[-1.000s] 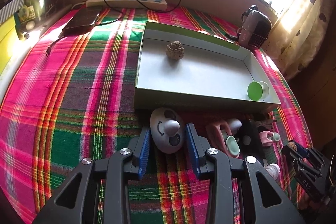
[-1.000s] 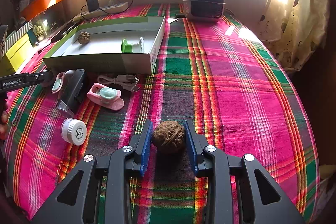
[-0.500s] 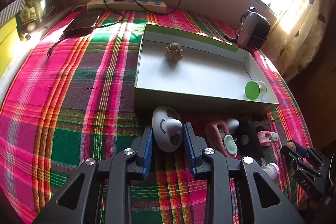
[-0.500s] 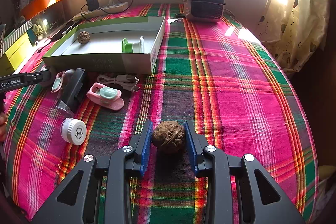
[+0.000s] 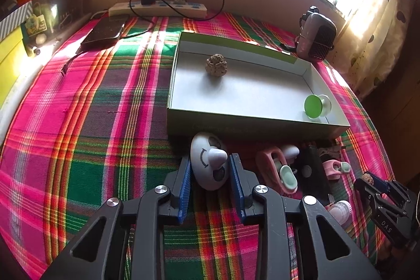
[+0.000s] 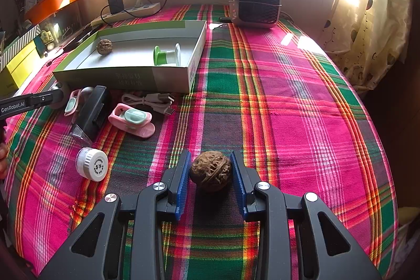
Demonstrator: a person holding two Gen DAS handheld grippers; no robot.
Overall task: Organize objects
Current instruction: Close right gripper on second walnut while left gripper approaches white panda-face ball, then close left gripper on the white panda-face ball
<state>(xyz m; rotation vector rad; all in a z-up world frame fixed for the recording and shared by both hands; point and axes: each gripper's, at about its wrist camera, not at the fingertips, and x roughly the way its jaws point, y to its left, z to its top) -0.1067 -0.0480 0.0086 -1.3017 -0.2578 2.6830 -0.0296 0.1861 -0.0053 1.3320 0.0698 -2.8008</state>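
Now mid-pick: left gripper (image 5: 210, 169) clamped on egg toy (image 5: 208, 162), bottom centre, below box (image 5: 252, 122); right gripper (image 6: 211, 171) clamped on walnut (image 6: 211, 171). Next: lift both into box, judging by contents.

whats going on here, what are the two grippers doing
A person is tidying small things off a plaid cloth into an open box, one handheld gripper in each hand. The left gripper is shut on a white egg-shaped toy with a face just in front of the box. The right gripper is shut on a walnut. Another walnut and a green-capped spool already lie in the box; pink clips, a black device, a cable and a small white jar wait outside.
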